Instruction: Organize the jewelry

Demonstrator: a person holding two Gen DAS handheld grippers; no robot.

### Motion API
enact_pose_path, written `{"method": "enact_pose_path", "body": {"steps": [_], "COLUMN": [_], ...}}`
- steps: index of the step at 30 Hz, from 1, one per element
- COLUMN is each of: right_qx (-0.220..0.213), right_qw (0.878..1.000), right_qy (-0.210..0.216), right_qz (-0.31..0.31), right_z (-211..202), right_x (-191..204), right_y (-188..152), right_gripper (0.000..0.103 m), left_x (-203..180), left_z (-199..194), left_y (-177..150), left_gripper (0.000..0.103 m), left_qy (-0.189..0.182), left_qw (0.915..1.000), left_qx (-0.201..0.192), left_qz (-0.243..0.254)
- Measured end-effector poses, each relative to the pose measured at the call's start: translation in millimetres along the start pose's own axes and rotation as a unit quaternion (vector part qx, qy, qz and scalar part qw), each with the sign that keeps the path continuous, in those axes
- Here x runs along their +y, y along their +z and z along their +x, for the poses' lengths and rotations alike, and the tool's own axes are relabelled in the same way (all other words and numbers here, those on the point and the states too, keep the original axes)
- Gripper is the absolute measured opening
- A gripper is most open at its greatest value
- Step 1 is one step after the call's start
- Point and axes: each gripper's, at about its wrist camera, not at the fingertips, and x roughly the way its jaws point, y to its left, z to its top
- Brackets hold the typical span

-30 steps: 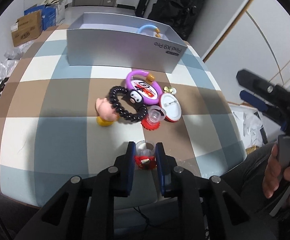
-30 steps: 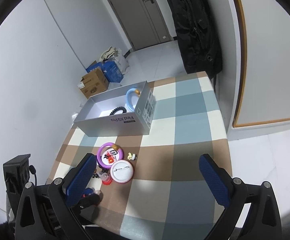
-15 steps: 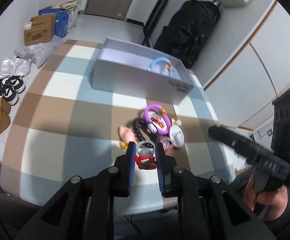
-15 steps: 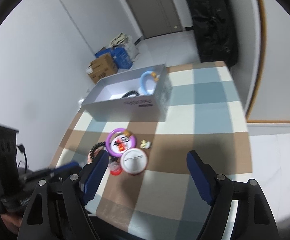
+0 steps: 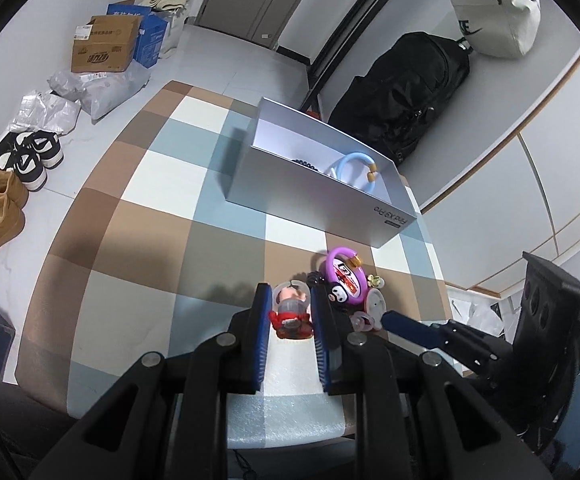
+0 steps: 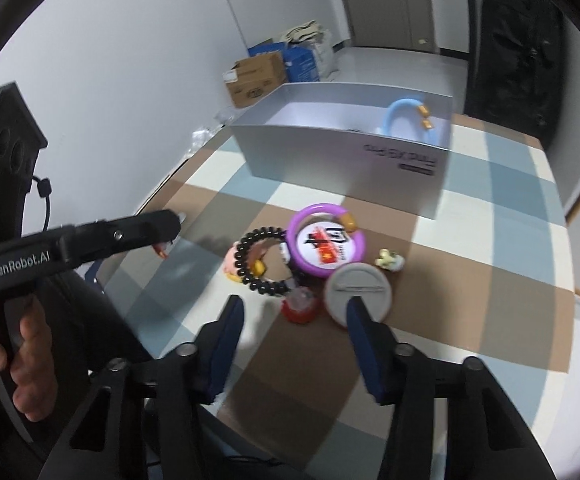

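A checked worktop (image 5: 137, 216) stands by white walls, with two cardboard boxes (image 5: 103, 46) on the floor. One silver box (image 5: 314, 196) holds one blue bangle (image 5: 354, 168). The left gripper (image 5: 290, 316) grasps one red charm (image 5: 290, 316) above the worktop; the right gripper (image 6: 294, 320) is spread, empty.

A worktop (image 5: 137, 208) covered in a checked cloth of brown, pale blue and cream squares carries an open silver-grey cardboard box (image 5: 322, 204) towards its far side. Nearer the front edge, a cluster of trinkets lies directly on the cloth: a purple plastic ring bracelet (image 6: 327, 242) around a round printed badge, a black beaded bracelet (image 6: 258, 261) touching it, a white round pin-back badge (image 6: 358, 295) lying face down, a small red-based clear charm (image 6: 300, 306) just beside that badge, and a tiny yellowish charm (image 6: 388, 259) near the purple ring.
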Motion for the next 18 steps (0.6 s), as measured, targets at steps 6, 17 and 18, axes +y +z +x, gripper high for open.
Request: {"method": "enact_pose_path", "body": {"steps": [6, 17, 18], "right_qx": [0.004, -0.006, -0.008], "right_qw": [1.0, 1.0, 1.0], "right_qy": [-0.006, -0.029, -0.029], "right_qz": [-0.002, -0.005, -0.003], "right_z": [9.1, 7.1, 5.8], "right_x": [0.2, -0.5, -1.4], "right_y": [3.6, 4.5, 4.9], "right_gripper": [0.025, 0.005, 0.005], "left_x": [5.6, 2.8, 3.1], "left_z": [-0.4, 0.6, 1.0], "left_y": [3.3, 3.8, 3.9], "left_gripper": [0.015, 0.015, 0.015], "left_qy": [-0.004, -0.005, -0.004], "left_qw": [1.0, 1.0, 1.0], "left_qx": [-0.001, 0.0, 0.001], "left_qz": [-0.007, -0.002, -0.001]}}
